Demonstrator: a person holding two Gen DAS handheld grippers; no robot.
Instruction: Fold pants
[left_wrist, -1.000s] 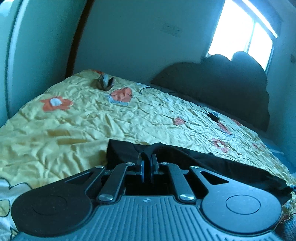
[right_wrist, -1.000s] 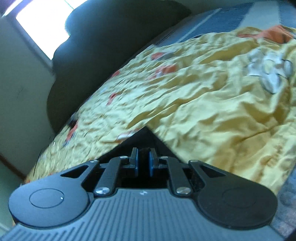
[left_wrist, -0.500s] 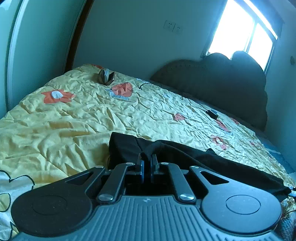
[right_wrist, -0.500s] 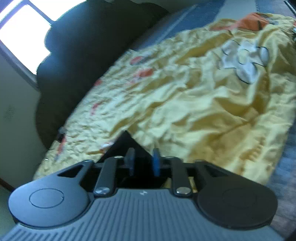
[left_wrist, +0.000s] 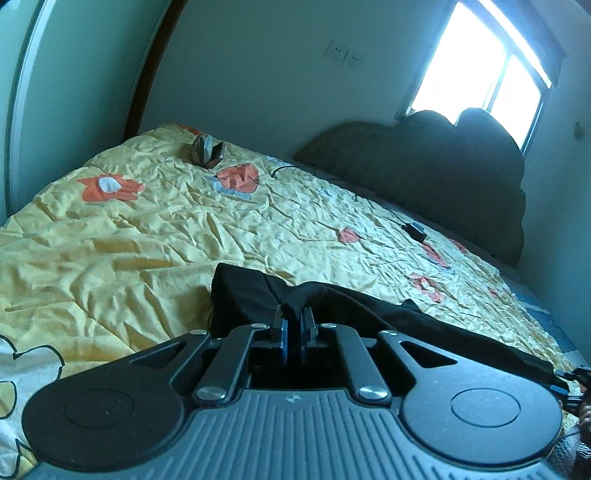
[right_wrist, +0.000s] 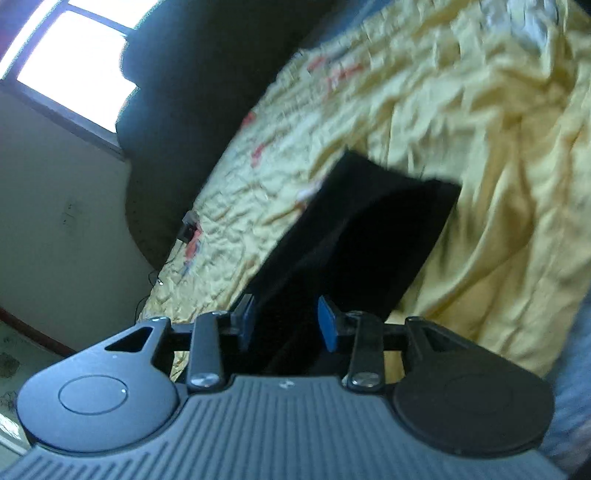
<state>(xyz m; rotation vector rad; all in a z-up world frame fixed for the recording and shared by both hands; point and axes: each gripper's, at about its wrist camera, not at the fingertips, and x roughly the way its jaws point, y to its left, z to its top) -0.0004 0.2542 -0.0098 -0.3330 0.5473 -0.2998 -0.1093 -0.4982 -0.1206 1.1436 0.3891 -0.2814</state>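
Note:
Black pants (left_wrist: 354, 306) lie on the yellow flowered bedspread (left_wrist: 147, 251), stretching from my left gripper toward the right edge of the bed. My left gripper (left_wrist: 293, 325) is shut on a fold of the pants, which bulges up between its blue pads. In the right wrist view the pants (right_wrist: 369, 229) lie as a dark folded panel on the bedspread (right_wrist: 498, 184). My right gripper (right_wrist: 286, 321) is open, its blue pads (right_wrist: 327, 326) standing apart over the near end of the cloth.
A dark padded headboard (left_wrist: 443, 166) stands under a bright window (left_wrist: 480, 62). A small brown object (left_wrist: 207, 149) sits at the far left of the bed. A black charger with its cable (left_wrist: 415, 230) lies near the headboard. A wall is close on the left.
My right gripper has opened and let go of the pants, then pulled back, so more of the black cloth shows. My left gripper stays shut on the pants and has barely moved.

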